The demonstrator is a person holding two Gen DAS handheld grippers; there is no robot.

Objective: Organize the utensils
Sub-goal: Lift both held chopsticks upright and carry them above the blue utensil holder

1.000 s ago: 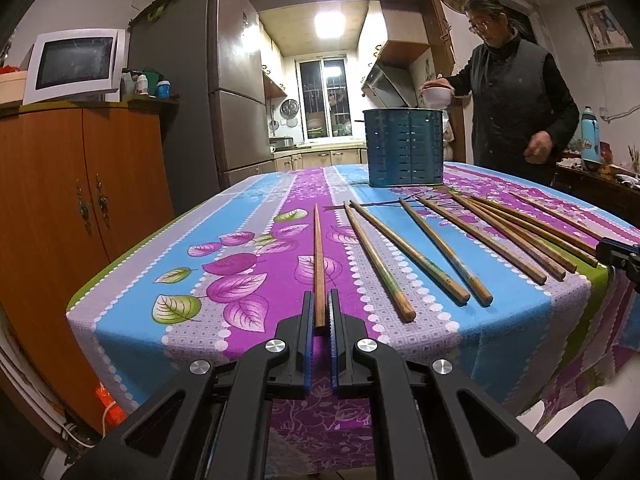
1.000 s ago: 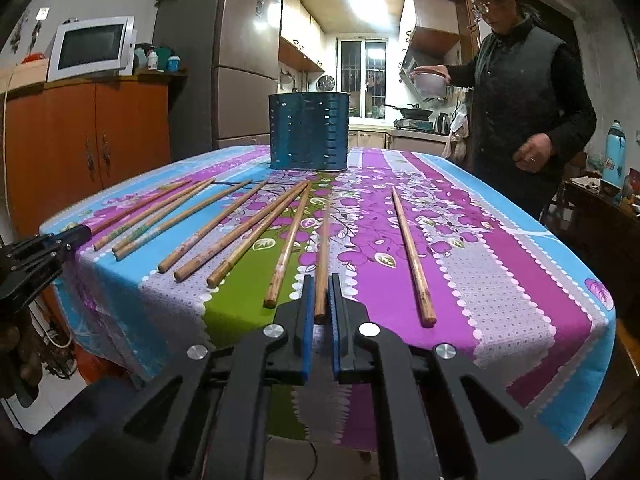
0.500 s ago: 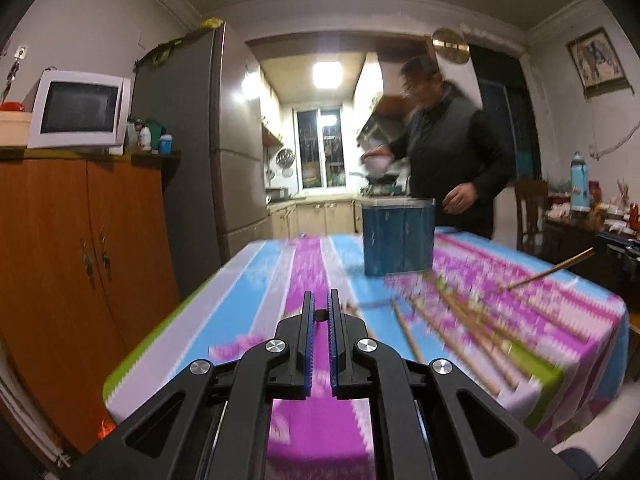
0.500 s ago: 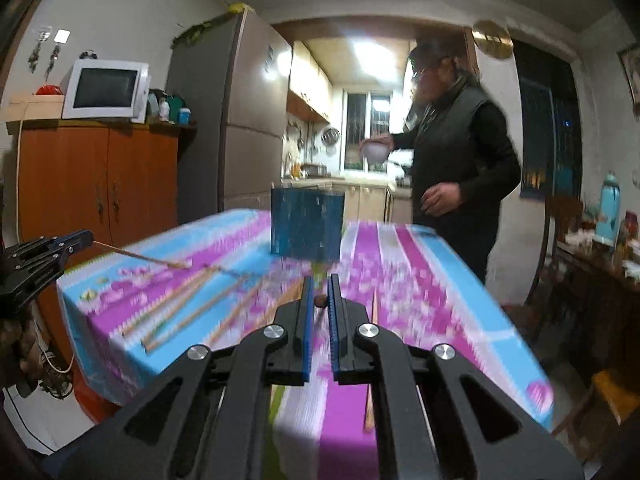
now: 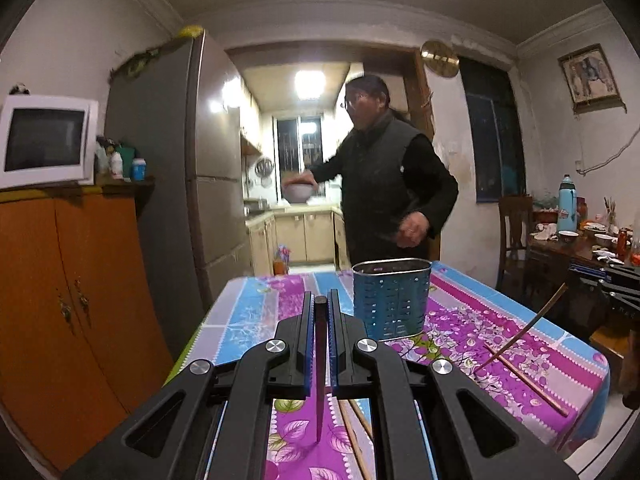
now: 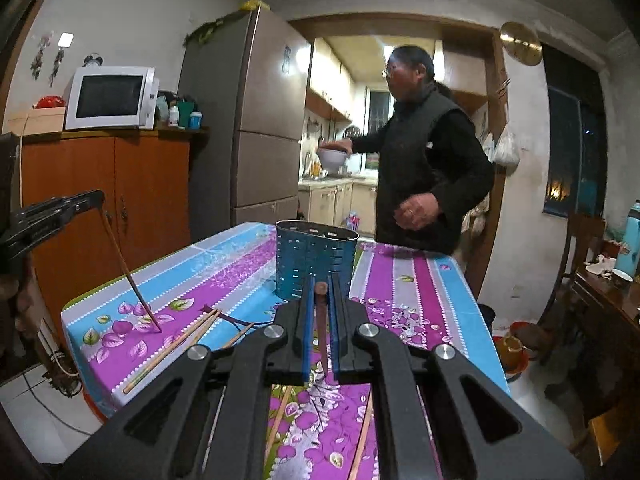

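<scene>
Both grippers, left (image 5: 320, 312) and right (image 6: 320, 292), are each clamping one chopstick (image 5: 319, 376) hanging tip-down; blue holder (image 5: 391, 298) is sitting just ahead, slightly right of the left one.

Ahead of you an open doorway (image 5: 332, 56) leads into a lit kitchen with a ceiling lamp (image 5: 309, 85), a window (image 5: 300, 152) and pale cabinets (image 5: 304, 236). On your left a tall grey fridge (image 5: 176, 168) stands beside an orange wooden cupboard (image 5: 68, 304) with a white microwave (image 5: 46, 140) on top. On your right the white wall carries a framed picture (image 5: 591, 76) and a dark window (image 5: 496, 148), with a wooden chair (image 5: 516, 232) below.
</scene>
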